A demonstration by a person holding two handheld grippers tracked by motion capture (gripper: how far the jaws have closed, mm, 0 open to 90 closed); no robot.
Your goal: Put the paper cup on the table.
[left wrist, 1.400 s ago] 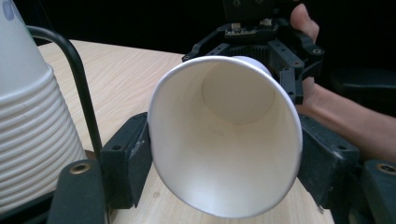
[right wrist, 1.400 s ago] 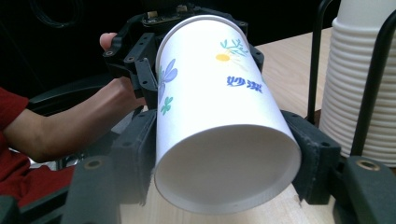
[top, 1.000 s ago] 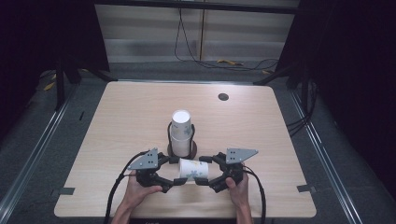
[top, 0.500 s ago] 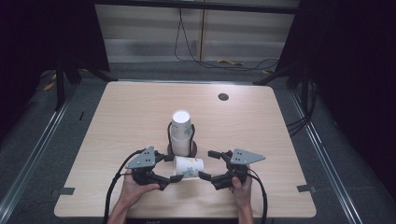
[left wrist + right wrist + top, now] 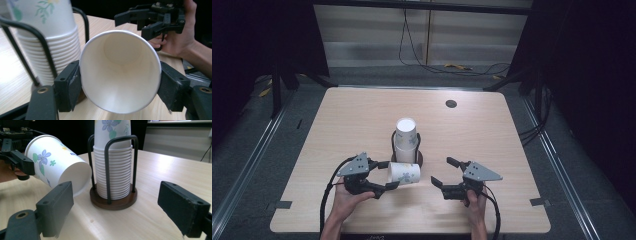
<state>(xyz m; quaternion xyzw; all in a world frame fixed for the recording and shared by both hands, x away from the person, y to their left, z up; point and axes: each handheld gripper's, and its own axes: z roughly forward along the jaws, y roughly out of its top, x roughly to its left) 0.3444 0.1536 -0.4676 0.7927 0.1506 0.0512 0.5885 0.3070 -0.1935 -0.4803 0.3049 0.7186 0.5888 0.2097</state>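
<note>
Paper cup [image 5: 404, 172] held beside cup stack [image 5: 406, 140], table edge well apart

The left gripper [image 5: 382, 176], carried in the left hand [image 5: 346, 199] near the table's front edge, has its jaws clamped on a paper cup [image 5: 404, 172] lying sideways. The right gripper [image 5: 446, 172], in the right hand [image 5: 474, 202], stands apart, jaws wide and empty.
</note>
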